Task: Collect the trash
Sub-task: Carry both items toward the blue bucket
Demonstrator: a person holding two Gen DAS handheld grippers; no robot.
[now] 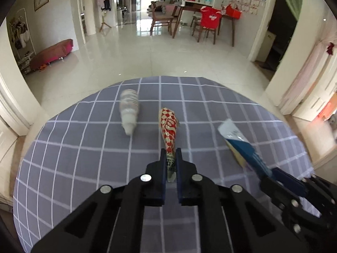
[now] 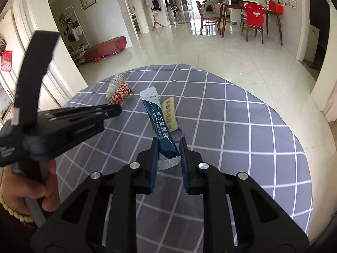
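**Both grippers pinch wrappers over the checked cloth**

The left gripper [image 1: 170, 154] has its 2 blue pads pressed together on the narrow tail of a red-and-white patterned wrapper [image 1: 168, 126], which stretches away from the jaws over the grey checked tablecloth [image 1: 84, 147]. Just to its left lies a small white bottle [image 1: 129, 111], on its side and blurred, clear of the pads.

The right gripper [image 2: 169, 147] pinches the silver crimped end of a long blue sachet [image 2: 159, 122] with white lettering; the sachet slants up and away from the jaws. Beside it, touching or nearly so, a yellow packet [image 2: 170, 111] lies flat on the cloth, with a bit of purple showing at its near end.

In the right wrist view the left gripper [image 2: 109, 111] reaches in from the left, held by a hand [image 2: 31, 189] with a bead bracelet at the wrist. Beyond its tip, the patterned wrapper [image 2: 121, 94] and the white bottle [image 2: 114, 84] sit together near the far edge of the cloth
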